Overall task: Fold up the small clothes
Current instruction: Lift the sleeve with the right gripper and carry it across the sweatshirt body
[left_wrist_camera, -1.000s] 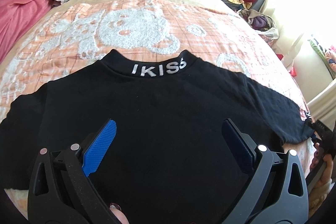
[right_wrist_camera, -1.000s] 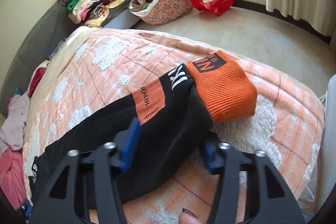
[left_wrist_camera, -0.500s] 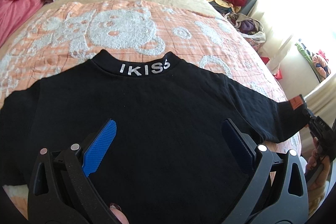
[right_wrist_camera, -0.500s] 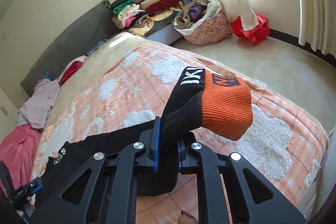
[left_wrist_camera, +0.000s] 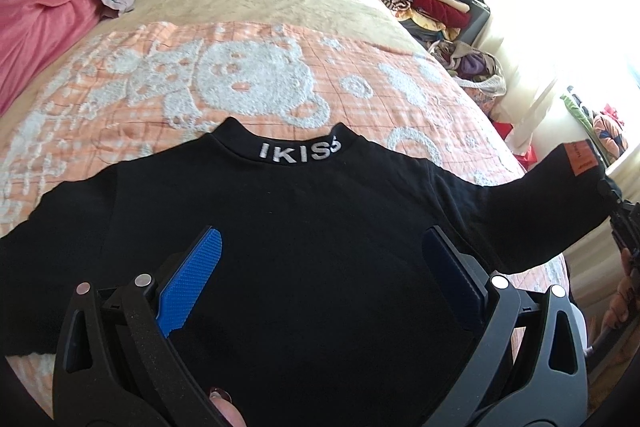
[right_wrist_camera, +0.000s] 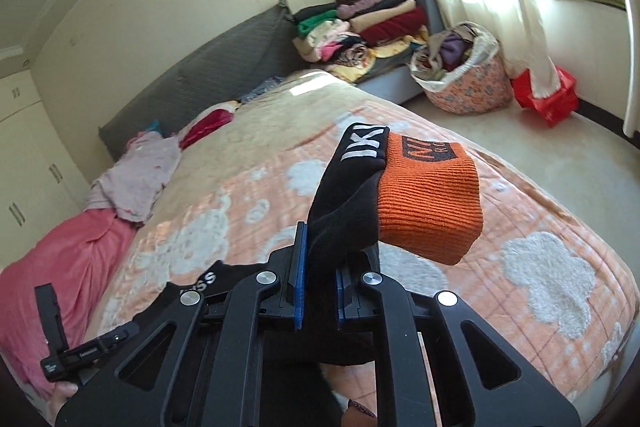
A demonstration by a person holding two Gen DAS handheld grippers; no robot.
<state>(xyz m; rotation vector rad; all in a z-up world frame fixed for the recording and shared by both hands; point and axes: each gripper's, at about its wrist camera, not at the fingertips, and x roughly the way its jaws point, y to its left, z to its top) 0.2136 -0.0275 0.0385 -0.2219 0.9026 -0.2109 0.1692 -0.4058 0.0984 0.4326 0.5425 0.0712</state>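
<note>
Shirt: black top (left_wrist_camera: pixel 320 247) w/ "IKISS" on the collar, lying flat on the orange-and-white blanket (left_wrist_camera: pixel 248 79) on the bed, collar facing away from me.
Sleeve: right-side one (right_wrist_camera: pixel 352 195) is lifted off the bed, orange knit cuff (right_wrist_camera: pixel 430 203) flopping over past my fingers.
Right gripper (right_wrist_camera: pixel 320 279): clamped tight on the black part of the sleeve just behind the cuff, jaws just closed on it.
Left gripper (left_wrist_camera: pixel 324 267): jaws wide apart, hovering over the shirt body, nothing between the pads afaict.
Handling: soft n light imo, zero stiffness, droops wherever it isn't held. Cuff looks thicker, ribbed, prob less slippy. Body fabric may drag along if I pull the sleeve too far.
Where to grab: near the cuff seam works for the sleeve; hem corners or shoulder for the next fold, I'd guess.
Containers: floral basket (right_wrist_camera: pixel 464 83) on the floor by the curtain, stuffed w/ loose clothes. Red bag (right_wrist_camera: pixel 548 99) next to it, contents can't tell.
Other piles: folded stack (right_wrist_camera: pixel 360 31) past the bed's head end; pink stuff (left_wrist_camera: pixel 44 23) heaped on the far left of the bed.
</note>
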